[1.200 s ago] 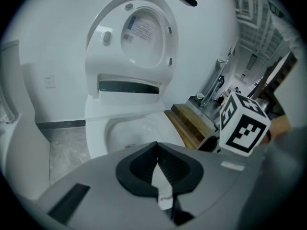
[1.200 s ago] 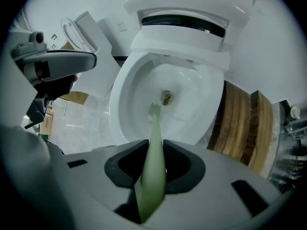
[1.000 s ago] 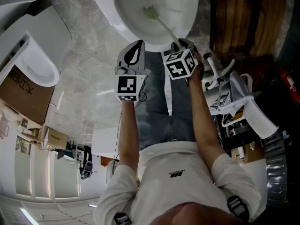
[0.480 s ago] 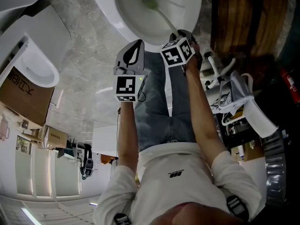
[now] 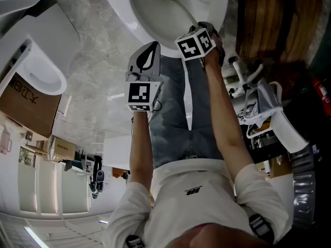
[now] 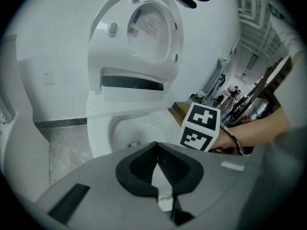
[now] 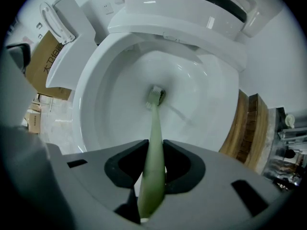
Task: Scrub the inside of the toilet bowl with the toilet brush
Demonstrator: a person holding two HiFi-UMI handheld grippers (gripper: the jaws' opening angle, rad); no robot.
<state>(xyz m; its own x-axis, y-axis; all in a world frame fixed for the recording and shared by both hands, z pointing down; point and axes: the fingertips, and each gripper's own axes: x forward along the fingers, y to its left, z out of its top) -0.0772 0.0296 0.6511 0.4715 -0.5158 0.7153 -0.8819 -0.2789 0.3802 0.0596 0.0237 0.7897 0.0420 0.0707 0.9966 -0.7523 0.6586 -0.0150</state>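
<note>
Grey marbled floor, white wall, wooden panel, cardboard box beside.

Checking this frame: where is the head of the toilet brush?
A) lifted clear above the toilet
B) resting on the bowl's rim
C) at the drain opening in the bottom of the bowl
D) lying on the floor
C: the right gripper view shows the toilet brush, clamped in the right tool, reaching down with its head at the drain hole at the bottom of the toilet bowl.
</note>
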